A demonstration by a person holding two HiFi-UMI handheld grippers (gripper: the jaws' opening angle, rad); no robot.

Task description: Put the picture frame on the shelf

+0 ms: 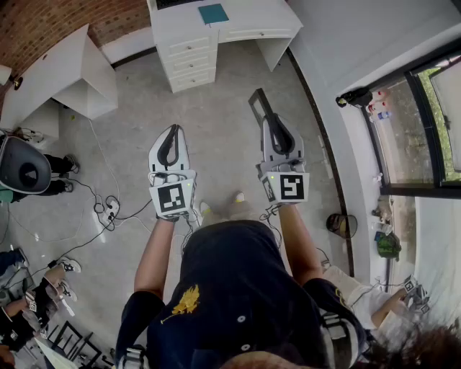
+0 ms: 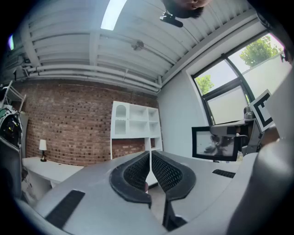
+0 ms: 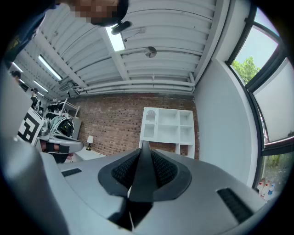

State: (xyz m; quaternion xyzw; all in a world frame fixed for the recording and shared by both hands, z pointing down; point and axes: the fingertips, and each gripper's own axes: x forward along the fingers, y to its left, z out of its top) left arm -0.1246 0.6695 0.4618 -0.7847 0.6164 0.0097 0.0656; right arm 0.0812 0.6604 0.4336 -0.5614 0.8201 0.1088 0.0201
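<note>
We hold two grippers out in front of us, one in each hand, both roughly level above the grey floor (image 1: 223, 108). The left gripper (image 1: 173, 131) has its two jaws pressed together with nothing between them; in its own view the ribbed pads (image 2: 138, 172) meet along a thin line. The right gripper (image 1: 271, 126) is clamped on the one picture frame (image 1: 257, 107), which sticks out past the jaw tips as a dark strip in the head view. In the right gripper view we see the frame (image 3: 143, 176) edge-on, squeezed between the two pads, and in the left gripper view it (image 2: 216, 143) shows face-on as a dark border round a pale picture, off to the right. Each gripper carries one marker cube, two in all: one on the left (image 1: 173, 198) and one on the right (image 1: 288, 187). There is one white shelf (image 3: 167, 125) ahead, against the brick wall (image 3: 115, 124), with three columns of open compartments, the top left one arched; the frame is well apart from it. The head view shows the shelf unit from above (image 1: 252, 21), with a single teal book (image 1: 213, 13) lying on top. One small lamp (image 2: 42, 146) stands on a white desk (image 1: 79, 65) to the left. Two shoe tips (image 1: 205, 209) of ours show below the grippers.
</note>
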